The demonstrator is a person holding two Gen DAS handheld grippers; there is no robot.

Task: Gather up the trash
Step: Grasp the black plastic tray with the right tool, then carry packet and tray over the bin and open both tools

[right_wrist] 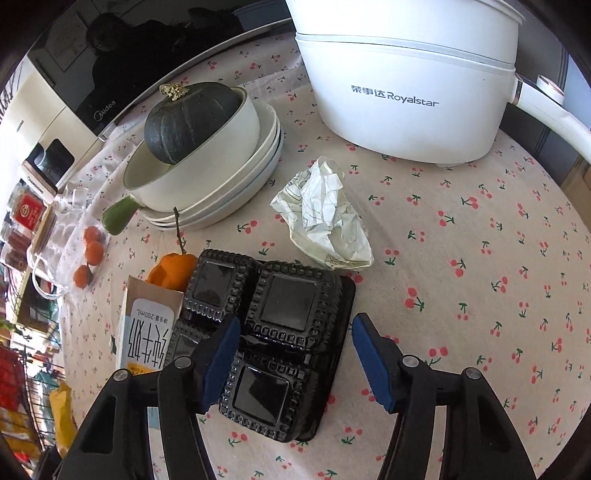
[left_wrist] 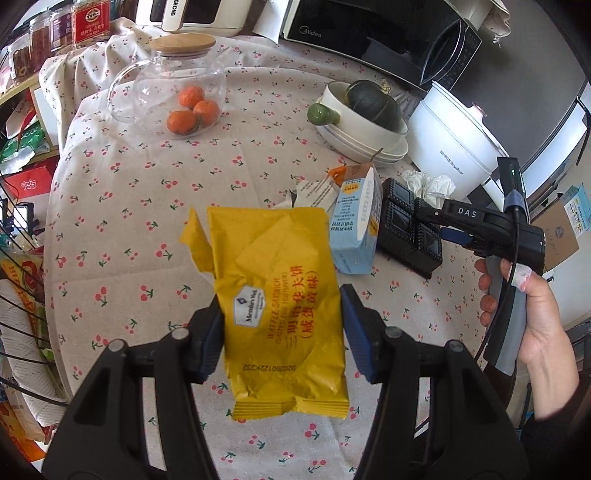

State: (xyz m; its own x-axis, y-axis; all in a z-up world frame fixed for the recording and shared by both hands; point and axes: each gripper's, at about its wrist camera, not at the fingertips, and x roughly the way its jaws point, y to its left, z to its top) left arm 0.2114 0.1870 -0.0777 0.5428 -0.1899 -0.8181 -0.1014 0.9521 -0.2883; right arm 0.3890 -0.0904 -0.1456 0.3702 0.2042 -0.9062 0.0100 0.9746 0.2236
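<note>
My left gripper (left_wrist: 280,332) is shut on a yellow snack wrapper (left_wrist: 273,280) and holds it above the cherry-print tablecloth (left_wrist: 147,206). My right gripper (right_wrist: 295,354) is open over a black plastic biscuit tray (right_wrist: 280,306), its left pad over the tray and its right pad just off the tray's right edge. The left wrist view shows that same gripper (left_wrist: 424,221) above the tray (left_wrist: 402,221). Left of the tray lies a small milk carton (right_wrist: 144,332) with an orange peel (right_wrist: 171,273) behind it. Crumpled white paper (right_wrist: 325,214) lies beyond the tray.
A white electric pot (right_wrist: 406,81) stands behind the paper. A bowl with a green squash (right_wrist: 192,118) sits on stacked plates (right_wrist: 236,199). A glass pitcher (left_wrist: 173,85) holds tangerines. A microwave (left_wrist: 369,33) stands at the back. A hand (left_wrist: 532,306) grips the right tool.
</note>
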